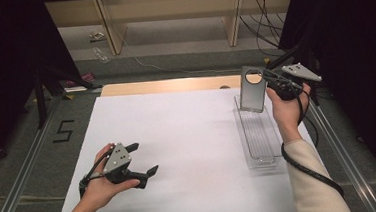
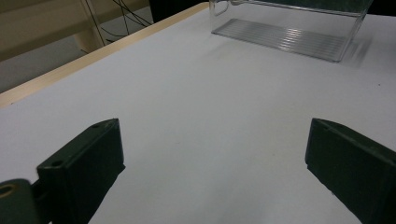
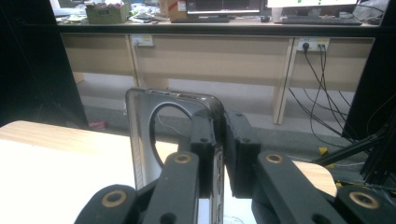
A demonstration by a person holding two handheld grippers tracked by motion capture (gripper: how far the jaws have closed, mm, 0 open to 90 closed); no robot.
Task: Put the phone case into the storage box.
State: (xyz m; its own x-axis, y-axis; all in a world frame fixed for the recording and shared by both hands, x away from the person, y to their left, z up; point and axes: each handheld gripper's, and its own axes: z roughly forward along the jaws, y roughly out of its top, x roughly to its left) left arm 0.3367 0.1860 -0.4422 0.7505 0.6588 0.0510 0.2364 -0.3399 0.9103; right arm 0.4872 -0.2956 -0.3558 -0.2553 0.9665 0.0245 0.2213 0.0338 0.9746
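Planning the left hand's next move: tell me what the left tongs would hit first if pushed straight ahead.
Probably the clear plastic tray. The open left tongs point across bare white table toward it, with nothing between. Depth is unclear, so they might slide just past its near end.

A white table point(image 1: 178, 136) with a pale wooden strip along its far edge fills the work area. A long, clear plastic tray point(image 1: 258, 141) with a ribbed floor lies directly on the white surface near the right side, running front to back. The table stands on grey carpeted floor point(image 1: 24, 152) marked with a black "5" point(image 1: 63, 131).
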